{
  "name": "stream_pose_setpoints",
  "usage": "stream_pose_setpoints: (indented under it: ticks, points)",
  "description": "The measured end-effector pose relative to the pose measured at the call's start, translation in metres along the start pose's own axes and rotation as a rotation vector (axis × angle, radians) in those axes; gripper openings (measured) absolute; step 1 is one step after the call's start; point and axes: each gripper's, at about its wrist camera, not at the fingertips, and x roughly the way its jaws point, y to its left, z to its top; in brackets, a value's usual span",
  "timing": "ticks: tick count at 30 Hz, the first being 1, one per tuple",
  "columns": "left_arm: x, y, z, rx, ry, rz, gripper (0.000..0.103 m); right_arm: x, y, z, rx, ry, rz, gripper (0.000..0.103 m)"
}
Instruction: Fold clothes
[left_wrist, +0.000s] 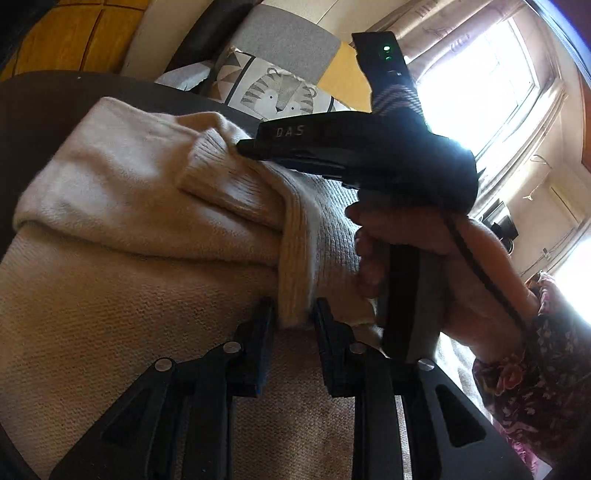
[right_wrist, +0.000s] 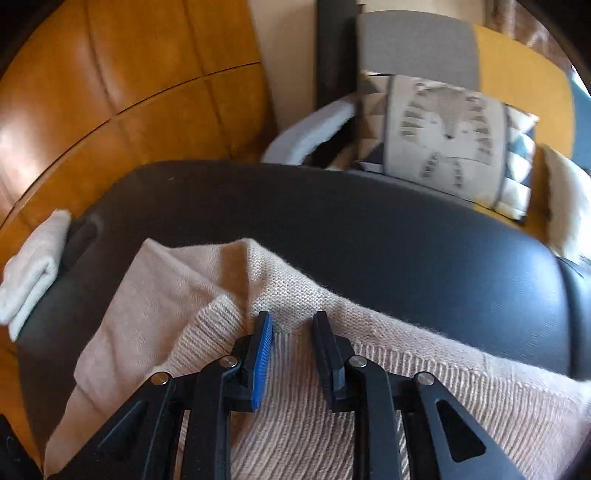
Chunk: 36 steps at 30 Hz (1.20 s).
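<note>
A beige knit sweater (left_wrist: 122, 192) lies partly folded on a dark round table (left_wrist: 44, 107). My left gripper (left_wrist: 293, 314) is shut on a ribbed edge strip of the sweater, which hangs between its fingers. The right gripper's black body (left_wrist: 354, 155) shows in the left wrist view, held by a hand just above the sweater. In the right wrist view, my right gripper (right_wrist: 291, 325) sits low over the sweater's ribbed hem (right_wrist: 314, 406), with a narrow gap between its fingers and knit fabric showing in that gap. Whether it pinches the fabric is unclear.
A folded white cloth (right_wrist: 33, 266) lies at the table's left edge. A chair with a tiger-print cushion (right_wrist: 447, 140) stands behind the table (right_wrist: 406, 236). Orange wooden floor (right_wrist: 110, 74) is at the left. A bright window (left_wrist: 480, 96) is at the right.
</note>
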Motion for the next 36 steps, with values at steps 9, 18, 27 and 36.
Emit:
stream_pose_setpoints:
  ticks: [9,18,27,36]
  points:
    - [0.001,0.002,-0.001,-0.011,0.0,-0.012,0.024,-0.081,-0.029,-0.043,0.155,-0.066,-0.067,0.024]
    - [0.005,0.001,0.001,-0.008,0.005,-0.006,0.024,-0.142,-0.074,-0.128,0.308,-0.075,-0.187,0.024]
    - [0.003,0.003,0.002,-0.037,0.02,-0.003,0.024,-0.183,-0.052,-0.16,0.31,-0.155,-0.175,0.024]
    - [-0.036,-0.013,-0.019,0.193,0.04,0.281,0.031,-0.194,-0.042,-0.199,0.332,-0.105,-0.196,0.027]
